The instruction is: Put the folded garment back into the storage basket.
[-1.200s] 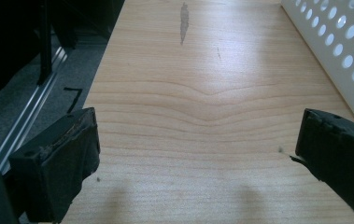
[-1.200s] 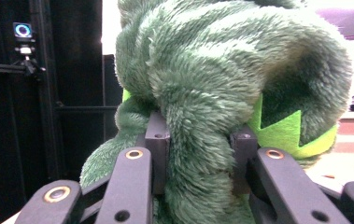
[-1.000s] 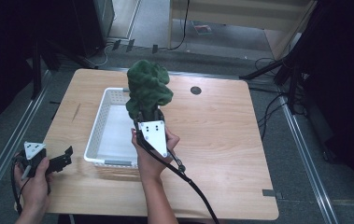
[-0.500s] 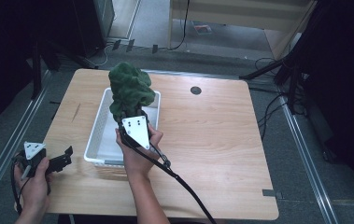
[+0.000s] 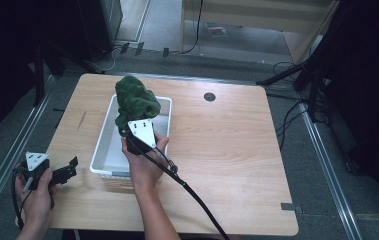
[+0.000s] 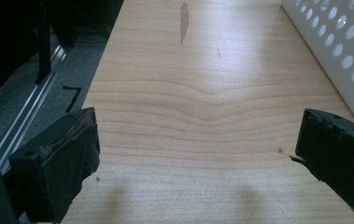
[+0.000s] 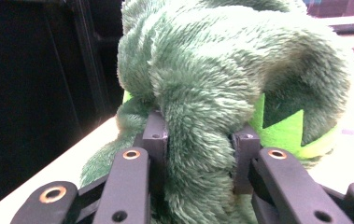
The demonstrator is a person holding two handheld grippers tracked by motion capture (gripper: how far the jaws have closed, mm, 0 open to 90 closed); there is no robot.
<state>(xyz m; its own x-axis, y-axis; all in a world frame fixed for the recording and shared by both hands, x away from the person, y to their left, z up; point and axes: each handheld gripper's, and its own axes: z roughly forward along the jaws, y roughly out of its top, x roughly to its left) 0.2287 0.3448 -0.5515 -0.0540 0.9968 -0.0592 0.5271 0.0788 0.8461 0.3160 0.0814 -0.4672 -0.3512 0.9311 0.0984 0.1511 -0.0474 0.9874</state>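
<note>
High view
- Table count: 1, light wooden rectangular table (image 5: 237, 165) with a small dark round grommet (image 5: 209, 96) near the far edge.
- Basket count: 1, white perforated plastic rectangular basket (image 5: 108, 150), left of table centre, long side running away from the person.
- Toy count: 1, dark green furry plush toy (image 5: 134, 100), held up over the basket's far half, above its rim.
- Gripper count: 2, one in each of the person's hands.
- Right gripper (image 5: 127, 131): over the basket, grey three-cornered plate on top, black cable trailing back over the table's near edge; its jaws pinch the lower end of the toy.
- Left gripper (image 5: 73, 168): at the near left corner of the table, just left of the basket, apart from it, jaws pointing towards the basket's near end.

Left gripper view
- Jaws seen: 2, black, spread wide, nothing between them.
- Below the left gripper (image 6: 198, 154): bare wood with one grey scuff mark (image 6: 183, 21) farther off.
- Basket wall (image 6: 347, 51): at the right edge, rows of round holes, apart from the right-hand jaw.

Right gripper view
- Jaws seen: 2, black, pressed in on a thick fold of green fur.
- Right gripper (image 7: 200, 144): grips the toy (image 7: 202, 79) near its lower part; fur bulges above and around the jaws.
- Trim on toy: 1 bright green felt zigzag band (image 7: 286, 130), right of the jaws.
</note>
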